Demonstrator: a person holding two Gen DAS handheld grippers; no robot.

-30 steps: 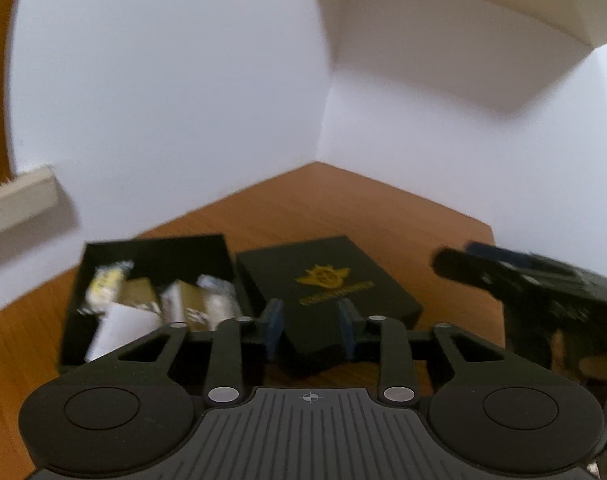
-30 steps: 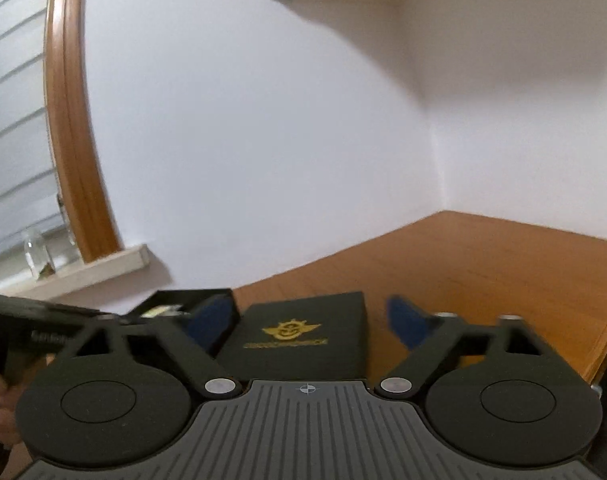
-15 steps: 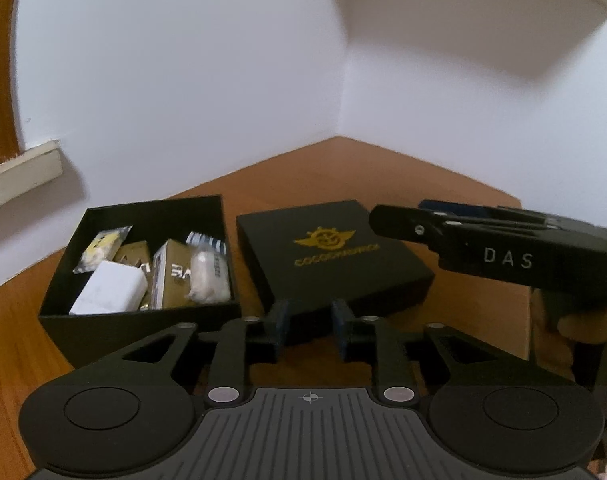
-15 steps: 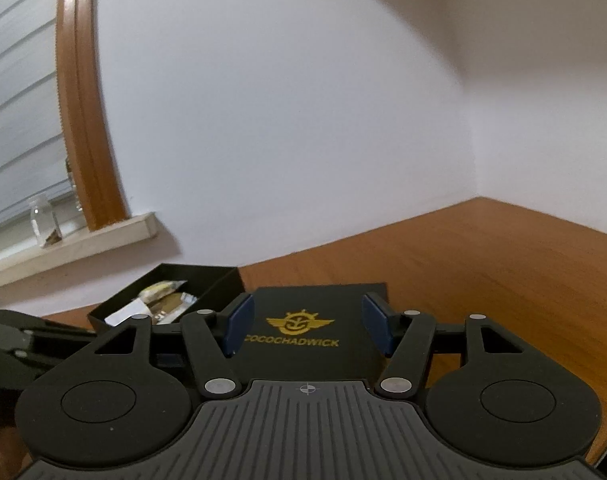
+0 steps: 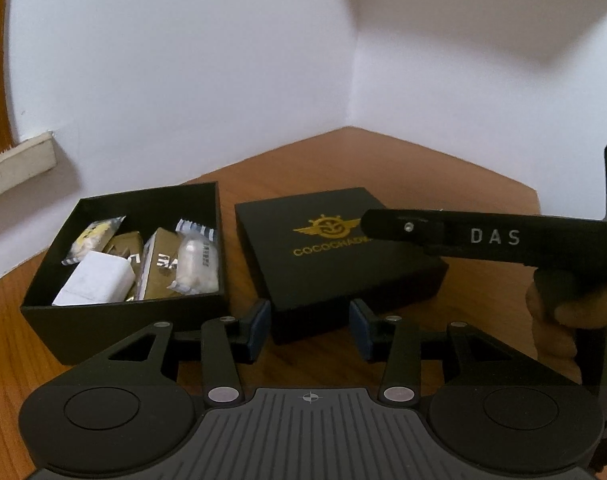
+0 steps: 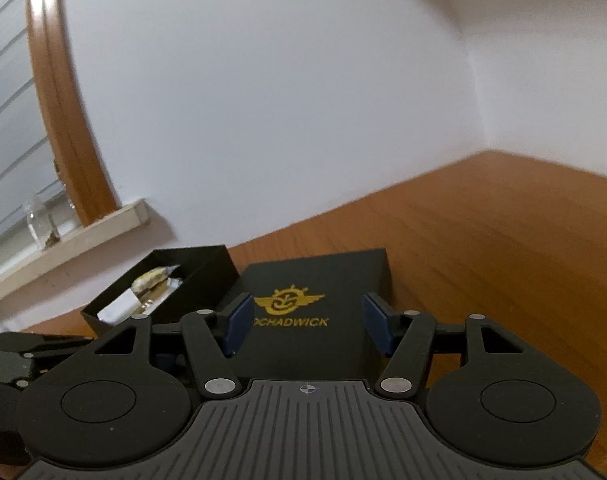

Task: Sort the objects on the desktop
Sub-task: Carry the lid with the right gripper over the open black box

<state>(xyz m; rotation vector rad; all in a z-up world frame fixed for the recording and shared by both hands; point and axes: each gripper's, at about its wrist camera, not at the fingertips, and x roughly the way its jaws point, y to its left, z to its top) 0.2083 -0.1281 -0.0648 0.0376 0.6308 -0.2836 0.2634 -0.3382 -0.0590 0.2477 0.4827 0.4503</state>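
An open black box [image 5: 115, 320] on the left holds several wrapped packets and a white block. Beside it on the right lies its flat black lid [image 5: 343, 272] with a gold emblem. The left gripper [image 5: 309, 328] is low at the lid's near corner, which sits between the jaws as they open; the pads do not press it. In the right wrist view the right gripper [image 6: 307, 324] hovers open just over the lid [image 6: 319, 344], its blue pads [image 6: 237, 324] either side of the gold lettering. From the left wrist view its finger [image 5: 495, 236] crosses the emblem.
Box and lid rest on a wooden desk [image 6: 503, 248] in a corner of white walls. A pale window ledge [image 6: 83, 236] with a small glass bottle [image 6: 41, 222] runs on the left. A hand [image 5: 555, 320] holds the right gripper. Bare wood lies right of the lid.
Both grippers have come down and closer to the lid. The left jaws have spread apart around its corner. The right jaws narrowed, and their finger slid in over the emblem.
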